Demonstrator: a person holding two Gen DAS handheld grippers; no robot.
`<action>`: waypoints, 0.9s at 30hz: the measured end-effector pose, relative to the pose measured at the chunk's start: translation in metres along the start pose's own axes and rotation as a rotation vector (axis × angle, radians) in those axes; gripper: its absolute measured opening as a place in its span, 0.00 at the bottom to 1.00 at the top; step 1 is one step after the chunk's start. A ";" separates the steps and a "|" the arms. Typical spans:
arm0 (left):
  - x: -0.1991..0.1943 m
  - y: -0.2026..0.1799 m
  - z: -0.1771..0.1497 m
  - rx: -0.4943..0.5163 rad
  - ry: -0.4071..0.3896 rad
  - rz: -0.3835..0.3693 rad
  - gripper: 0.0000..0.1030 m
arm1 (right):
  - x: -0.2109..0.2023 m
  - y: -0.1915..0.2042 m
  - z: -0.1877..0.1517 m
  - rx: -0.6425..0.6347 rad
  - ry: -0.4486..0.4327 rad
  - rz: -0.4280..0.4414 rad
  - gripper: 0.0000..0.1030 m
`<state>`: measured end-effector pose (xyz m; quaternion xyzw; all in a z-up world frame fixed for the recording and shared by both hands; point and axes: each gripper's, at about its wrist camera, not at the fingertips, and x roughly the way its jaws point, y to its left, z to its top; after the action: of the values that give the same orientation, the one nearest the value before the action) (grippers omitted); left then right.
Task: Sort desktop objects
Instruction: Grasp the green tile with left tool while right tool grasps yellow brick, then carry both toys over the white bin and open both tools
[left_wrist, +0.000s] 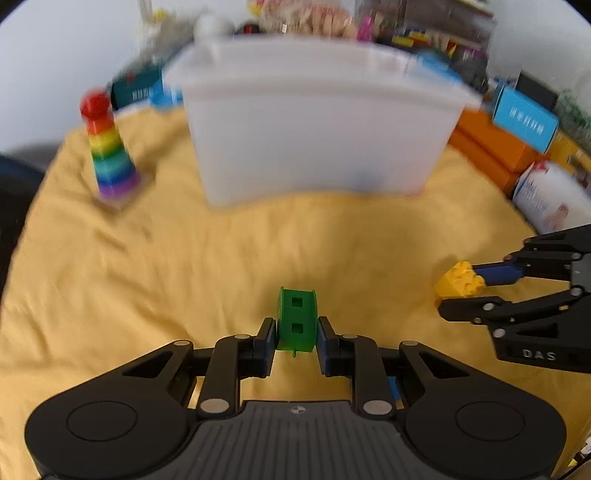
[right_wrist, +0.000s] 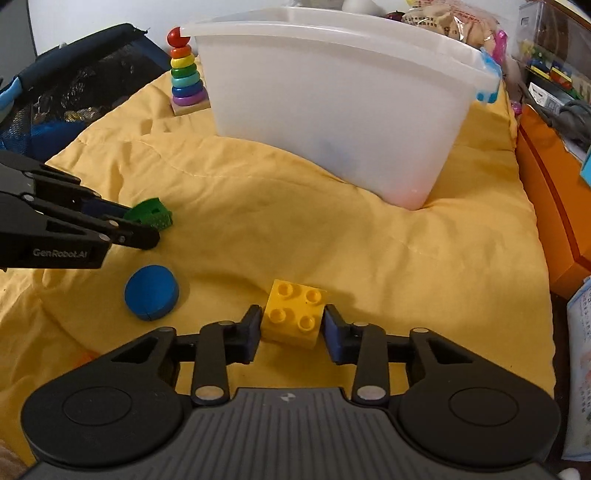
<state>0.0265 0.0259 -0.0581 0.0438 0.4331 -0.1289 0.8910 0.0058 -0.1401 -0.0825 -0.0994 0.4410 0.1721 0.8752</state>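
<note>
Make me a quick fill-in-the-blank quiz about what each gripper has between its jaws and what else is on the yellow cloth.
1. The left gripper closes on a ____ block.
2. The right gripper brackets a ____ studded brick.
3. The loose disc on the cloth is ____.
4. The ring tower stands beside a white ____.

Missing: green, yellow, blue, bin
</note>
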 end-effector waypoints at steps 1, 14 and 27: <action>-0.010 -0.001 0.010 0.012 -0.024 0.000 0.25 | -0.003 0.000 0.004 -0.005 -0.010 -0.002 0.37; -0.040 0.016 0.167 -0.026 -0.264 -0.006 0.26 | -0.066 -0.044 0.146 0.045 -0.356 -0.090 0.37; 0.013 0.019 0.169 -0.066 -0.161 0.041 0.52 | -0.002 -0.057 0.163 0.104 -0.207 -0.118 0.40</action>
<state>0.1677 0.0098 0.0357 0.0129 0.3632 -0.0992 0.9263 0.1476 -0.1399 0.0168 -0.0613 0.3498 0.1069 0.9287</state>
